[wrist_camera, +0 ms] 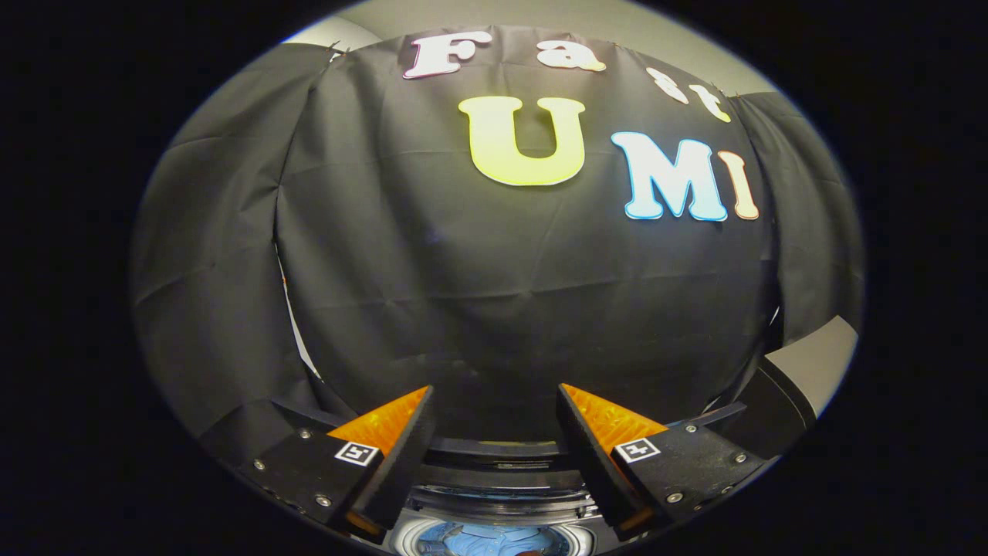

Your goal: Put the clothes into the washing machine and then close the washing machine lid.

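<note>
Black cloth (494, 293) hangs as the booth's wall across the whole scene, creased and draped in panels, with a strip of pale ceiling (617, 19) above it. Below the wall sits the washing machine (502, 494), its dark rim curving between the fingers and its round drum mouth showing beneath them. Light blue clothes (486, 540) lie inside the drum. The gripper (494, 401) is spread wide, holding nothing, raised above the machine's opening.

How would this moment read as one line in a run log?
claw: open, holding nothing | washing machine: below claw, lid open | clothes: blue, in drum | next: probably close lid
</note>
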`<action>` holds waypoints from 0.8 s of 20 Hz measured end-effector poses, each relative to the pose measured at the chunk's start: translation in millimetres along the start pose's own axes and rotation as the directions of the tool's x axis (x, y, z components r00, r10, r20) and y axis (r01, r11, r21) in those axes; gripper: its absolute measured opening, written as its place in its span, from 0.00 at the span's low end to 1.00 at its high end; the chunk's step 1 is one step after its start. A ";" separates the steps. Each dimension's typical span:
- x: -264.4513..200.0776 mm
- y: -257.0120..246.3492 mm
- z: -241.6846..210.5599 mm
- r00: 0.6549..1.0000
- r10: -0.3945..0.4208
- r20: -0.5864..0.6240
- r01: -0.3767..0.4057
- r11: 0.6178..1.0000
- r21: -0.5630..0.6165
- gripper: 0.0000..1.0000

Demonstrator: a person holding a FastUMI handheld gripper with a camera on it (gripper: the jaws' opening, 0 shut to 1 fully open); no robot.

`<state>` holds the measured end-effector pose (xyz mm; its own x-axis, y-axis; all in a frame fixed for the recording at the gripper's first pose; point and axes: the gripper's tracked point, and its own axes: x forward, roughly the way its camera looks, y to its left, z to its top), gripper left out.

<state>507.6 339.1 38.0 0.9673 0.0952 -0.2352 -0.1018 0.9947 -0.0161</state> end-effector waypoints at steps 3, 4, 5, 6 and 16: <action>-8.1 0.4 -0.3 0.999 0.015 0.031 -0.015 1.000 -0.002 0.96; -9.9 0.6 -0.4 0.999 0.019 0.037 -0.019 1.000 -0.003 0.96; -11.2 0.8 -0.6 0.999 0.025 0.048 -0.024 1.000 -0.005 0.96; -14.6 0.8 -1.0 0.998 0.028 0.058 -0.028 1.000 -0.006 0.96; -27.8 -3.1 -6.2 0.998 0.033 0.063 -0.034 0.999 0.015 0.95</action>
<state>479.6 333.1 38.6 0.9761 0.1299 -0.1743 -0.1309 0.9914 0.0060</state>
